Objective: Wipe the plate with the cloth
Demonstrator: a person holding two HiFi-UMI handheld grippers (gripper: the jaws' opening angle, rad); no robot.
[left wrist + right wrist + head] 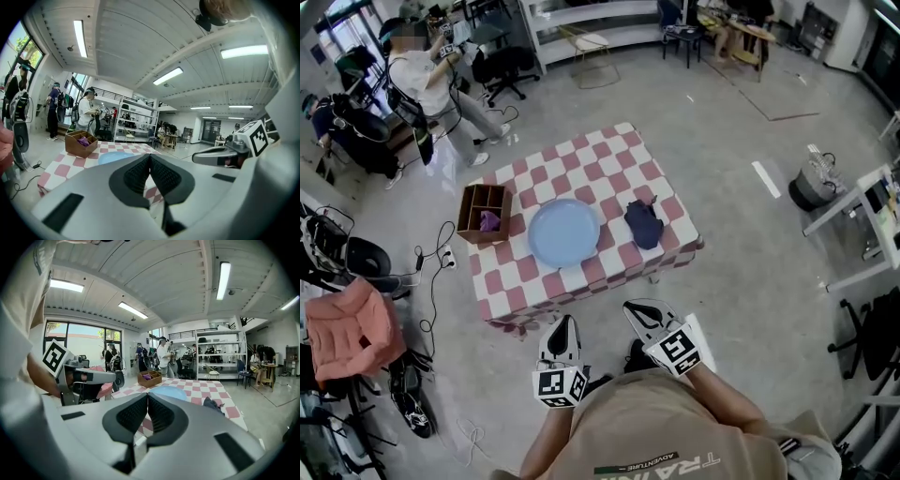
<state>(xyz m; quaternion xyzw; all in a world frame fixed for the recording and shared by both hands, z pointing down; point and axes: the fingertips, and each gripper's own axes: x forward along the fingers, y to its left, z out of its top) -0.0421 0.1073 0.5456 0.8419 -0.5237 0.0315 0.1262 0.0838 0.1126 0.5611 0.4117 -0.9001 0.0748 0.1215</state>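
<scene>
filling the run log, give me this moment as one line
stage: pre-grasp | left gripper: shut, empty | right gripper: shut, empty | cloth: on table right of plate, untouched

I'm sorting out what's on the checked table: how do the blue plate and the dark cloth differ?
The plate is pale blue, the cloth dark navy. The plate is a flat, smooth round; the cloth lies crumpled. The plate is wider than the cloth. Both rest on the checked table, apart from each other.
</scene>
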